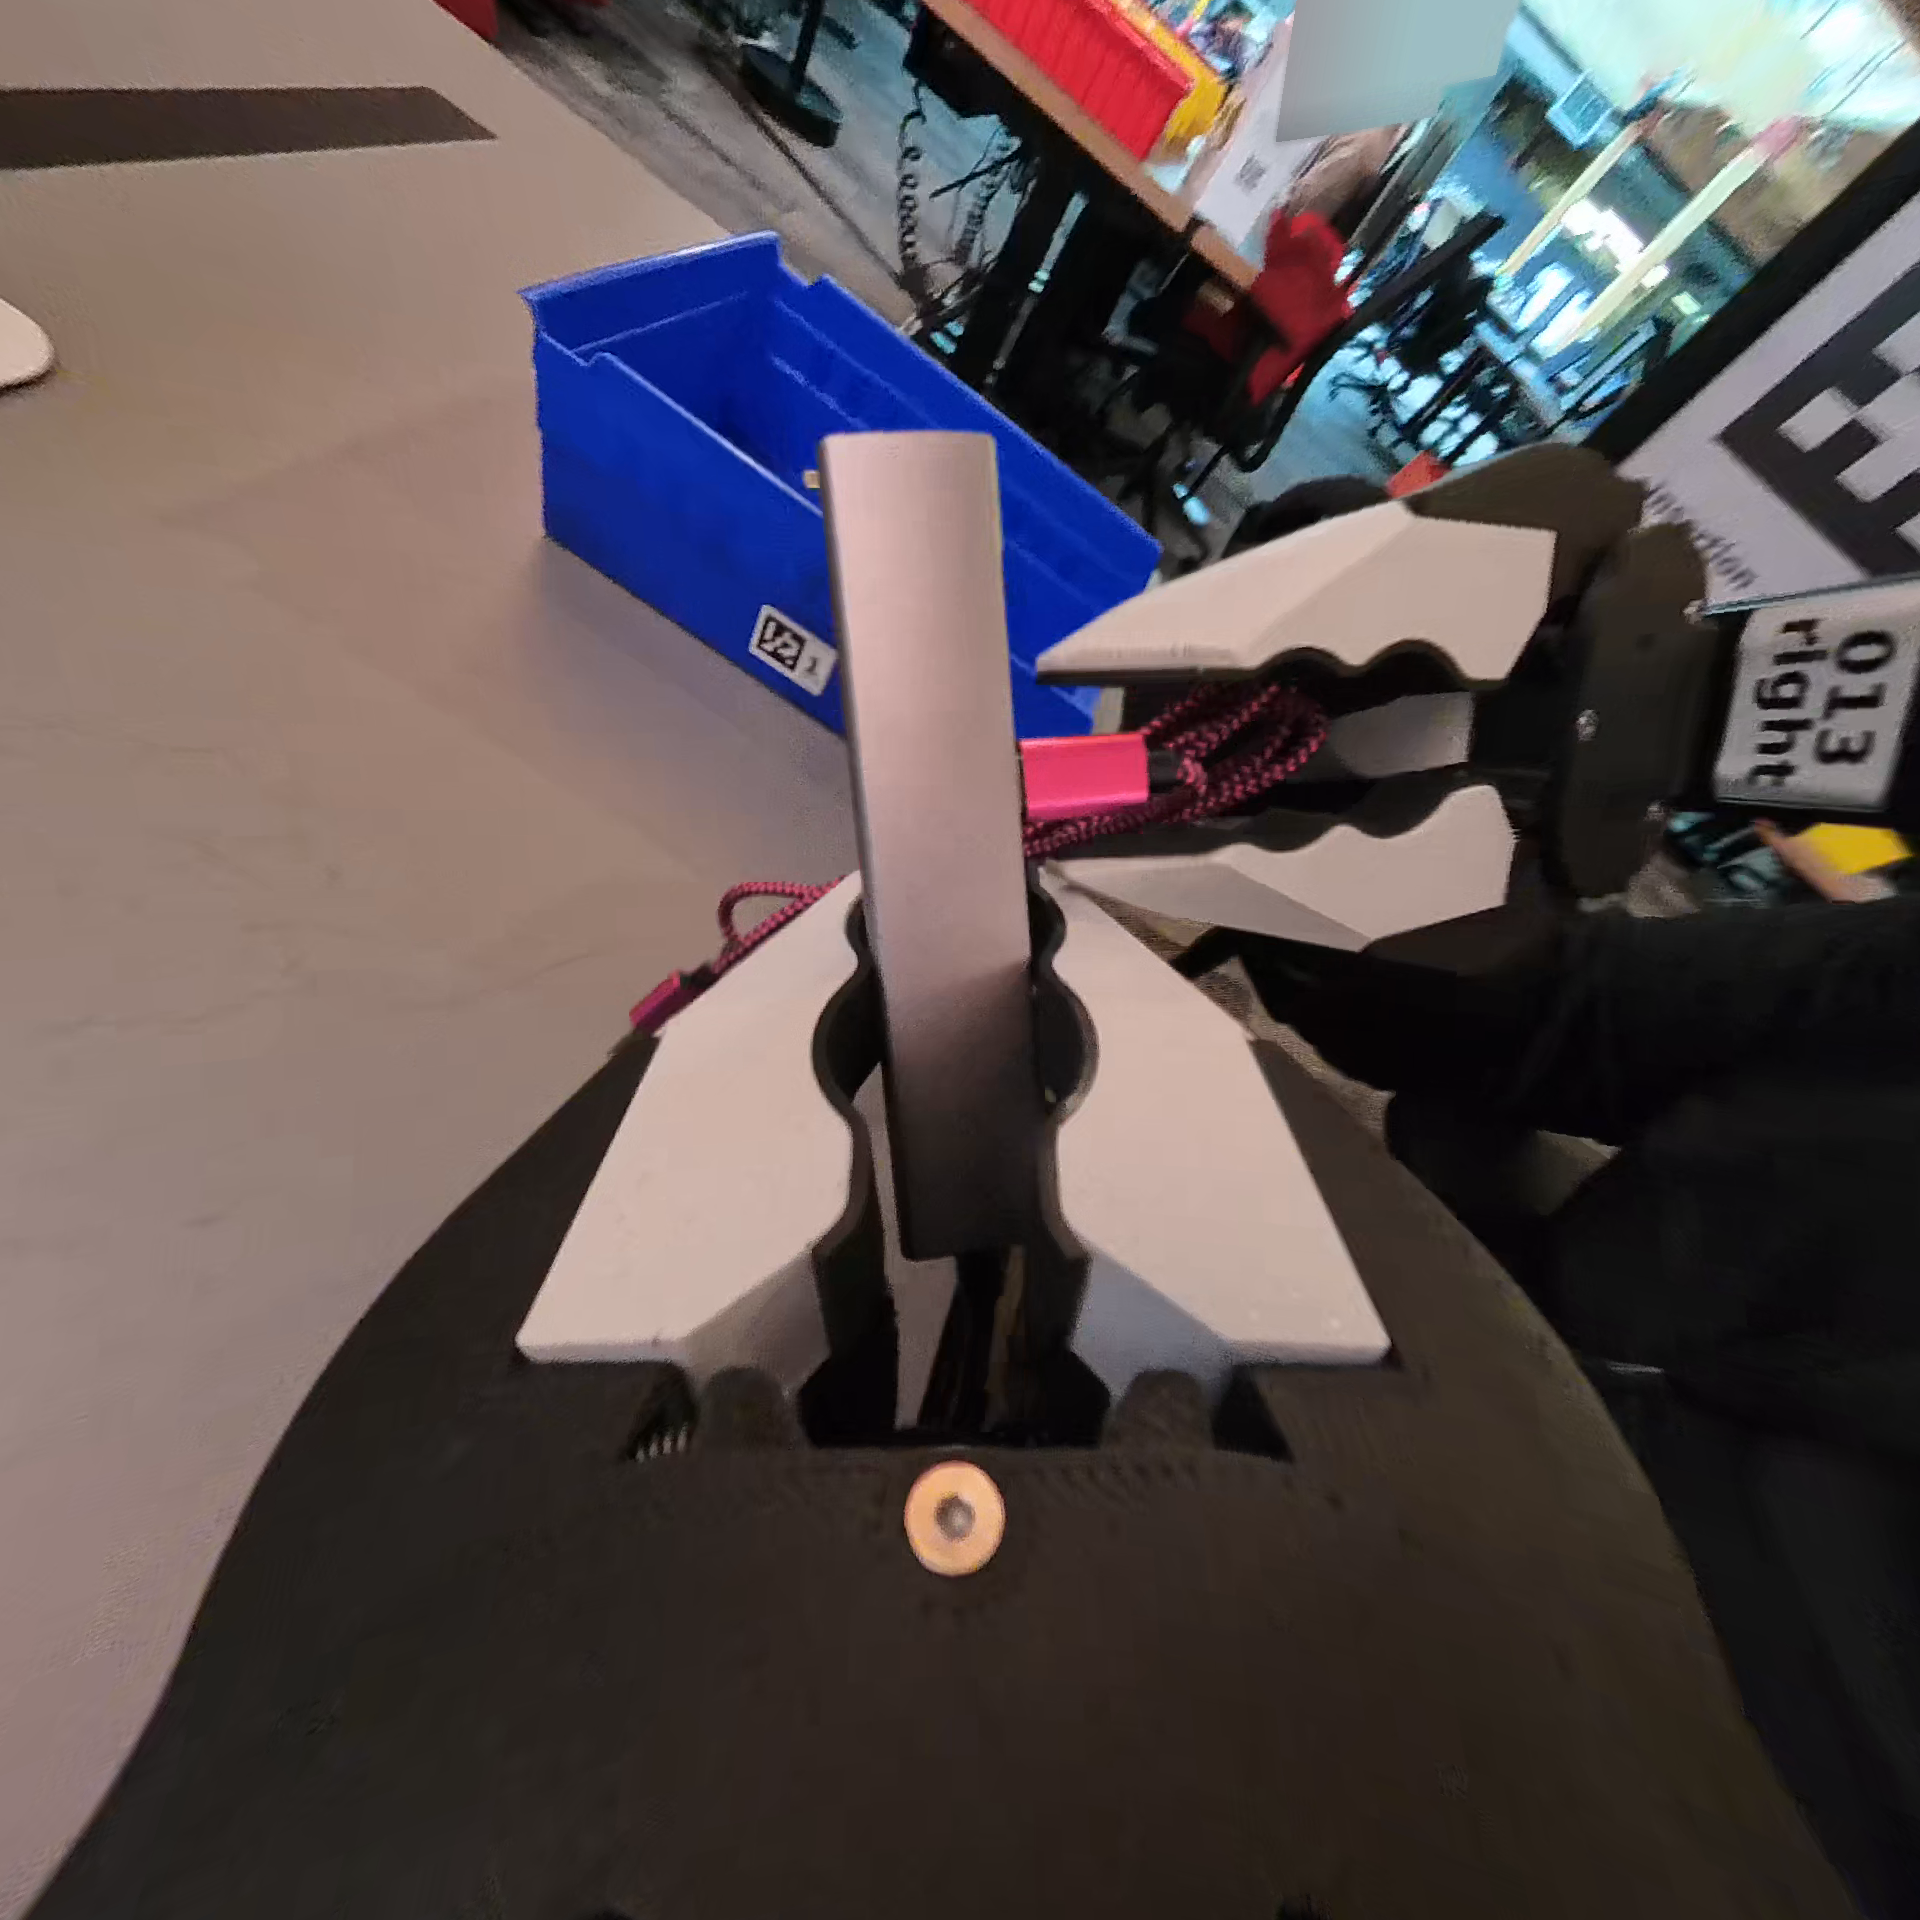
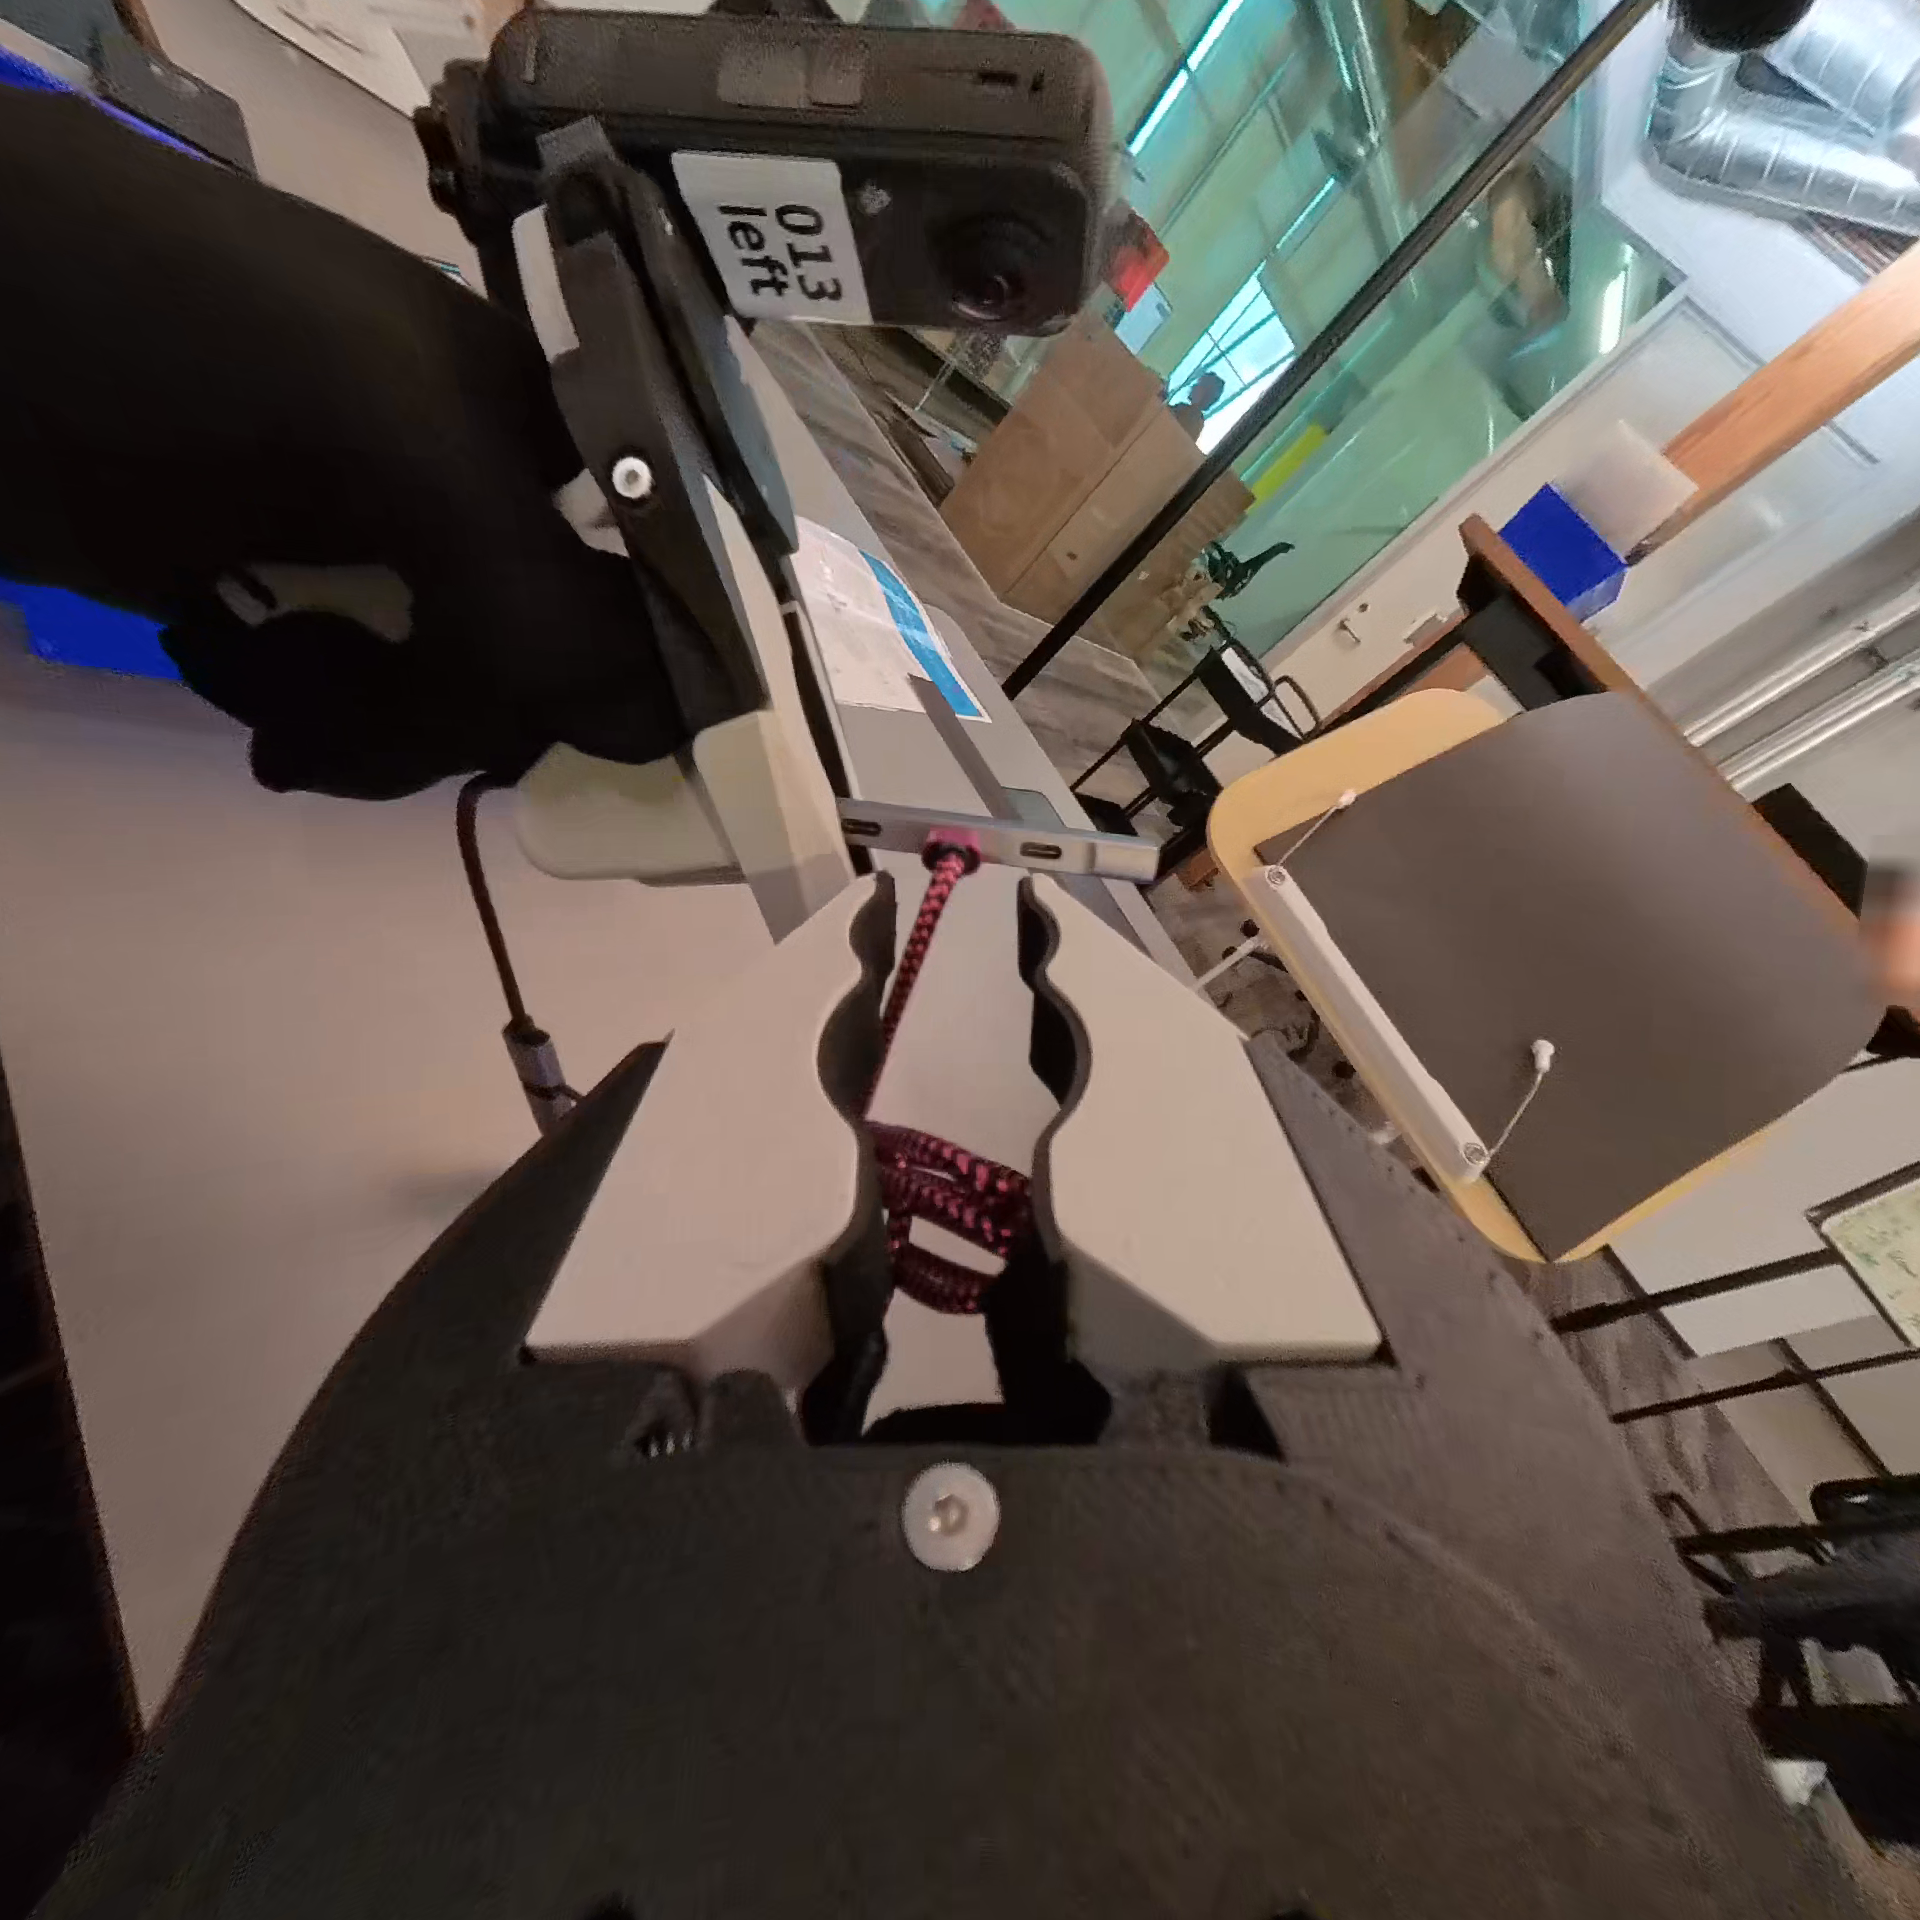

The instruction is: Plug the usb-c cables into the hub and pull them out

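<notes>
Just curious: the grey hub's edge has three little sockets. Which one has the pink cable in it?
The middle port, filled by the pink plug on the hub. The ports on either side are empty dark slots.

I think I am working in a big lab or workshop, not a home. I see a wide grey table with a blue plastic parts bin on it. Behind it stand long desks with black cords hanging down. There is a red office chair too. I see tall glass walls, shiny silver air pipes up high, and big cardboard boxes on the floor.
</notes>
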`<state>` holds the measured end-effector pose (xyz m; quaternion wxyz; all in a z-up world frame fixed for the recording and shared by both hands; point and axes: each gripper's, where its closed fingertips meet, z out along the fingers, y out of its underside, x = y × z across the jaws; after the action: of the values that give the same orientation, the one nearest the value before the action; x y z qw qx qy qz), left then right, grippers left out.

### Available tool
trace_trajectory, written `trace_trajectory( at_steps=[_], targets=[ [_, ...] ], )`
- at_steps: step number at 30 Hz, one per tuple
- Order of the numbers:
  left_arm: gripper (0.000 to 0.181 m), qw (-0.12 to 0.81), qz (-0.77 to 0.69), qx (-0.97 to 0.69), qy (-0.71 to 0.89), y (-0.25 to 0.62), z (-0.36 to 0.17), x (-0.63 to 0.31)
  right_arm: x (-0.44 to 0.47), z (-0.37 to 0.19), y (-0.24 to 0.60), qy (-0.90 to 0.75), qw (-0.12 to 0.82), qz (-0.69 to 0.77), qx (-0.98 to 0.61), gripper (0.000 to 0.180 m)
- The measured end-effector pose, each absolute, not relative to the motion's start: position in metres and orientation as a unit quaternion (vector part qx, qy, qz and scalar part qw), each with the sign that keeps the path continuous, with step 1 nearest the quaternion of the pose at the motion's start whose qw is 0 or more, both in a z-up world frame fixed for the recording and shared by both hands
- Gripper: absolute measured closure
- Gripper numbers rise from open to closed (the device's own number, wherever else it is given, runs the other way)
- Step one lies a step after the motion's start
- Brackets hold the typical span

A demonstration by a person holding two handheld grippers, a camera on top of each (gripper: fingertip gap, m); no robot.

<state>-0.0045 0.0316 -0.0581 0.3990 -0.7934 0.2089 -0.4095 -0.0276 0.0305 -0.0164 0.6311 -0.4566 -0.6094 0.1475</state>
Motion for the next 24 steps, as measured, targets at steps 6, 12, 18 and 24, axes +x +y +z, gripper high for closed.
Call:
trace_trajectory(
  at_steps=[6, 12, 18, 24],
  targets=[
    [0.158, 0.379, -0.449, -0.78, 0.216, 0.028, -0.062, 0.007, -0.031, -0.017, 0.027, -0.619, 0.625, 0.155, -0.451, 0.161],
    [0.158, 0.378, -0.458, -0.776, 0.213, 0.029, -0.064, 0.009, -0.03, -0.022, 0.031, -0.616, 0.617, 0.149, -0.467, 0.17],
    [0.158, 0.381, -0.458, -0.776, 0.209, 0.032, -0.071, 0.008, -0.031, -0.03, 0.033, -0.617, 0.603, 0.155, -0.48, 0.171],
    [0.159, 0.41, -0.428, -0.781, 0.199, 0.041, -0.072, 0.004, -0.03, -0.031, 0.037, -0.613, 0.616, 0.109, -0.483, 0.17]
  ],
)
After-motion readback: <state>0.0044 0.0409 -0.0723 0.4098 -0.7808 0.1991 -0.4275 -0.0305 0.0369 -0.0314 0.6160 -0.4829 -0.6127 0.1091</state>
